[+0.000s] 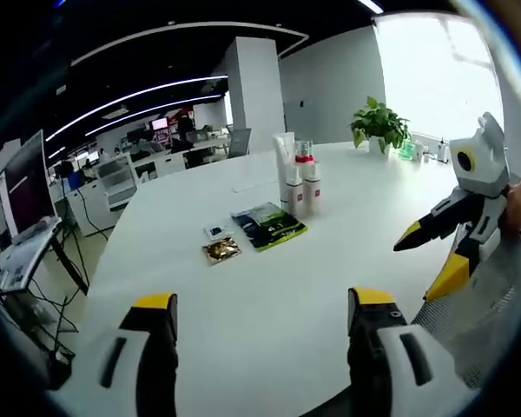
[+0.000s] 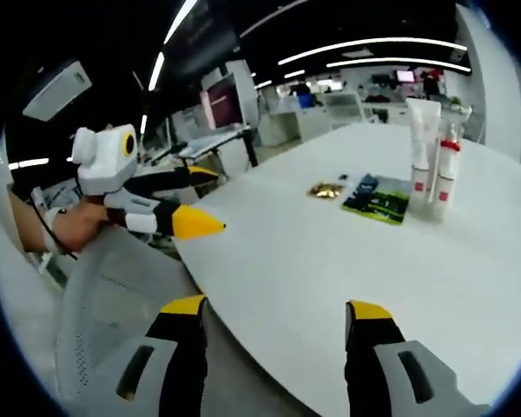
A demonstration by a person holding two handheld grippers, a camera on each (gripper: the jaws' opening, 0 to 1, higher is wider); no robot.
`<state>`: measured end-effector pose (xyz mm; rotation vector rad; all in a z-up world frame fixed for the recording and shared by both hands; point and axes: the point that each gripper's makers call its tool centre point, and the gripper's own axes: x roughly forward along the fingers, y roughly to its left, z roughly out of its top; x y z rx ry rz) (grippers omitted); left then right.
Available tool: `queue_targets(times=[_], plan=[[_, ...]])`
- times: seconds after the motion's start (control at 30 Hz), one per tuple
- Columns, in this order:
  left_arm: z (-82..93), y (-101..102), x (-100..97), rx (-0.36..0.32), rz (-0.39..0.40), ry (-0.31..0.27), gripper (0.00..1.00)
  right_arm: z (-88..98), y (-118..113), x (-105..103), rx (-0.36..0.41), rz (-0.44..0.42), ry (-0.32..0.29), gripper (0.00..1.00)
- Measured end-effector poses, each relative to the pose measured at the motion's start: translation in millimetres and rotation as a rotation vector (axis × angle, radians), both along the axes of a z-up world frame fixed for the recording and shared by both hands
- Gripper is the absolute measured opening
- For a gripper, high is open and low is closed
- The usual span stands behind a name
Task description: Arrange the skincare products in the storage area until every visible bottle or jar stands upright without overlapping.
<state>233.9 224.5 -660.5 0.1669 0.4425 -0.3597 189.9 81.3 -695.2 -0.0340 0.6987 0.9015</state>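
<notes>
Left gripper view looks across a white tabletop (image 1: 269, 287); the left gripper (image 1: 265, 304) hangs over the near edge with its yellow-tipped jaws spread wide and nothing between them; well beyond it, toward the far side of the tabletop, stands a cluster of skincare products: a tall white tube (image 1: 286, 169) upright on its cap, two white bottles with red collars (image 1: 310, 187) just beside the tube, and a clear jar or glass (image 1: 304, 148) behind them, too small to tell apart further; all of these stand upright and close together; nearer than the tube lie flat packets: a dark green sachet (image 1: 271, 224), a small dark packet (image 1: 217, 231) and a gold foil packet (image 1: 221, 251), each just beside the next; far past the tube, near the tabletop's back edge, sits a potted plant (image 1: 380, 122); the right gripper (image 1: 430, 261) enters from the side, held in a person's hand off the tabletop's edge, its jaws parted and empty.

Right gripper view shows the right gripper (image 2: 278, 317) over the tabletop (image 2: 330, 261) edge, jaws wide and holding nothing; the white tube (image 2: 423, 143) and a red-collared bottle (image 2: 445, 169) stand upright well ahead; the dark green sachet (image 2: 378, 204) lies flat just beside the tube, the gold foil packet (image 2: 327, 189) a little beyond it; the left gripper (image 2: 204, 200) shows off the tabletop's edge, held by a hand (image 2: 74, 226), jaws apart, above a grey mesh chair (image 2: 113, 304); office desks and monitors lie far behind the tube.
</notes>
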Motion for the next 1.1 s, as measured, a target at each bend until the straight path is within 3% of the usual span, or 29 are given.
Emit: queue_targets(times=[0.57,1.0,1.1], plan=[[-4.6,-1.0,-1.3,0.028,-0.007,0.014,0.72,-4.4,-1.5,-3.9,-0.017,0.01,0.017,0.64],[-12.0,-3.8,-5.9,0.032,-0.052,0.053,0.7,3.1,-5.7,4.6,-0.026,-0.03,-0.021,0.6],[-10.6,-3.6,-6.0,0.06,-0.056,0.031,0.69,3.3,-3.6,1.7,-0.032,-0.013,-0.026,0.6]])
